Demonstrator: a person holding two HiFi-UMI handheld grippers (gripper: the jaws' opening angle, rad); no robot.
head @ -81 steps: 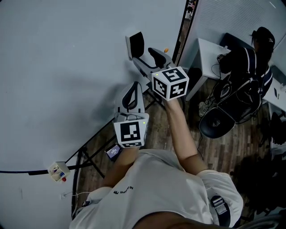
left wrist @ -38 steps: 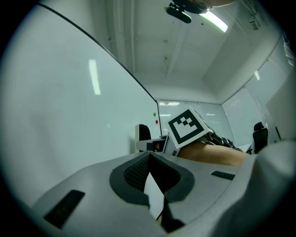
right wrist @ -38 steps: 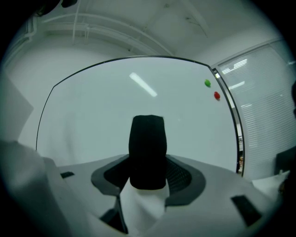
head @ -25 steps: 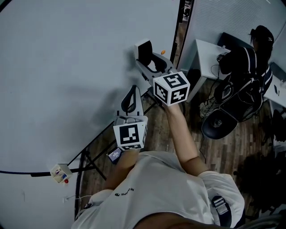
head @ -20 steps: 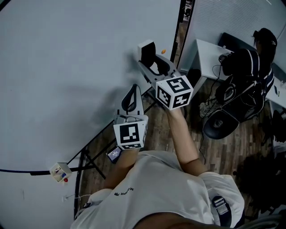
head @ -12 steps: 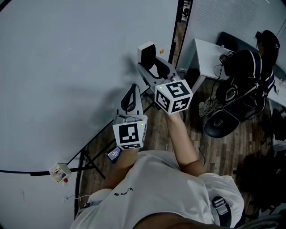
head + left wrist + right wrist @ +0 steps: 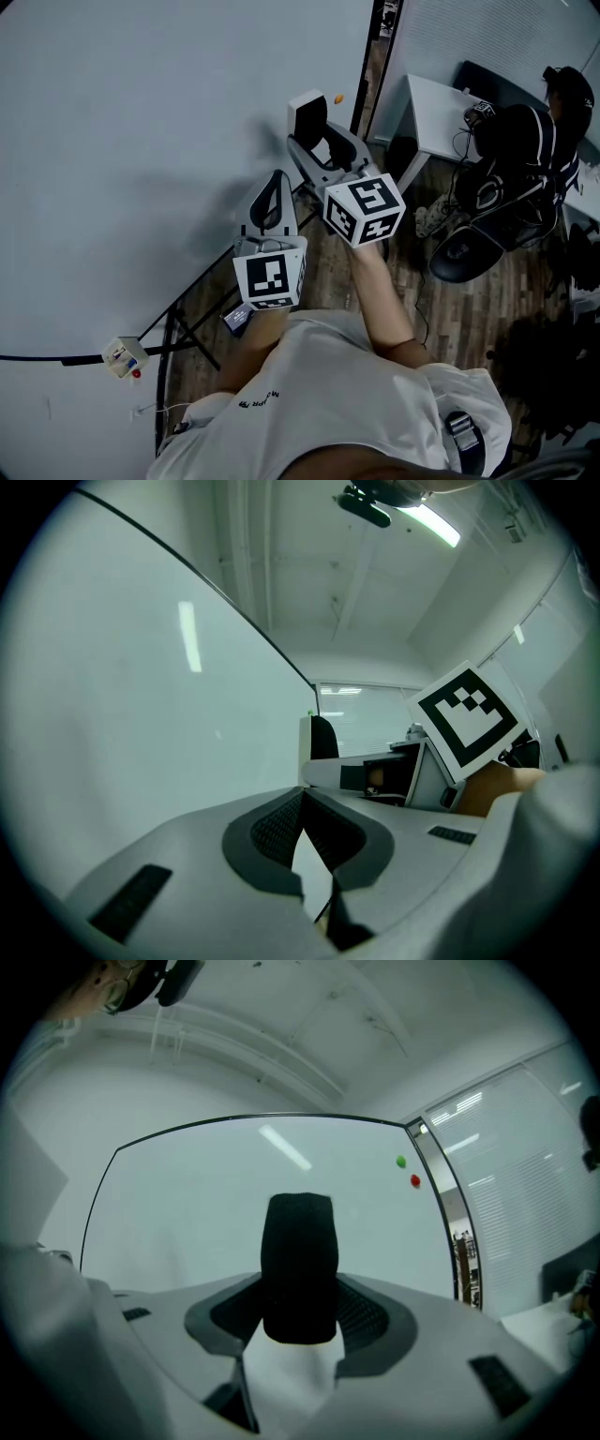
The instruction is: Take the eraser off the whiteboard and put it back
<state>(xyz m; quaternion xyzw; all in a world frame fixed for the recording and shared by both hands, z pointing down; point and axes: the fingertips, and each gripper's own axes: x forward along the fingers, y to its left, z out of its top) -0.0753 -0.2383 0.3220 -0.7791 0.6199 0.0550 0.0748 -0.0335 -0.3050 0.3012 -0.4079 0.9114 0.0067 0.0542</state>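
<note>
Eraser (image 7: 298, 1260) sits clamped in the right gripper (image 7: 300, 1321), near the whiteboard's (image 7: 141, 141) right edge; contact unclear. Left gripper (image 7: 302, 803) is closed, empty. Likely light: soft felt, stiff body, so grip the hard sides.

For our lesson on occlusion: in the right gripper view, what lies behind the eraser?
Behind the eraser stands the whiteboard, with a green dot and a red dot toward its upper right. The patch of board straight behind the eraser is covered.
</note>
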